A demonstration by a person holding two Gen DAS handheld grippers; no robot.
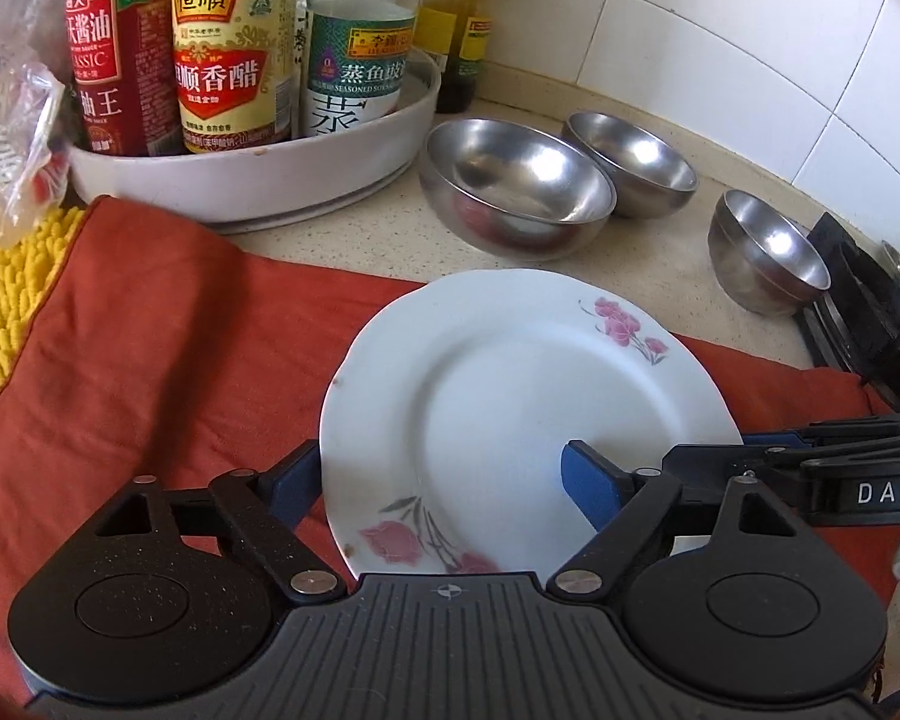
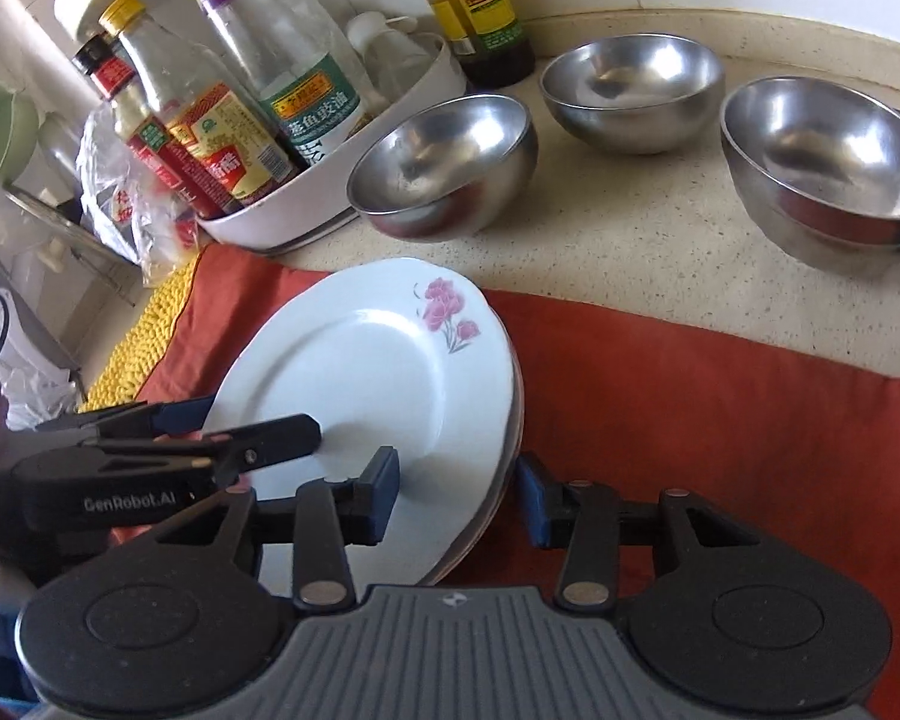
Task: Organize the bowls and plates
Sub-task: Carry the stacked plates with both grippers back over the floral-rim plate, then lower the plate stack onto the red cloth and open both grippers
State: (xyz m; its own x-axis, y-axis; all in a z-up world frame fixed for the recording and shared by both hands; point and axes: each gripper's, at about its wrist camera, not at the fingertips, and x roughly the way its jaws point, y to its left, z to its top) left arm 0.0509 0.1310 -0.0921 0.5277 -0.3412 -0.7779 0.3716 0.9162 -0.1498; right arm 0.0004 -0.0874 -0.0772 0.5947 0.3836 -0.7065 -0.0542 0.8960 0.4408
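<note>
A white plate (image 1: 510, 396) with pink flowers lies on the orange cloth (image 1: 150, 360). In the right wrist view this plate (image 2: 366, 378) tops a small stack, with further rims showing under its right edge. My left gripper (image 1: 441, 486) is open and straddles the plate's near left rim, one pad outside it and one over the plate. From the other side, my right gripper (image 2: 457, 495) straddles the right rim, open, with a gap beside the outer pad. Three steel bowls (image 1: 516, 186) (image 1: 636, 162) (image 1: 762, 252) stand on the counter behind.
A white round tray (image 1: 258, 180) of sauce bottles stands at the back left, with one more bottle (image 1: 459, 30) against the tiled wall. A yellow mat (image 1: 6, 300) and a plastic bag (image 1: 12, 120) lie at the left. A black stove (image 1: 864, 312) borders the right.
</note>
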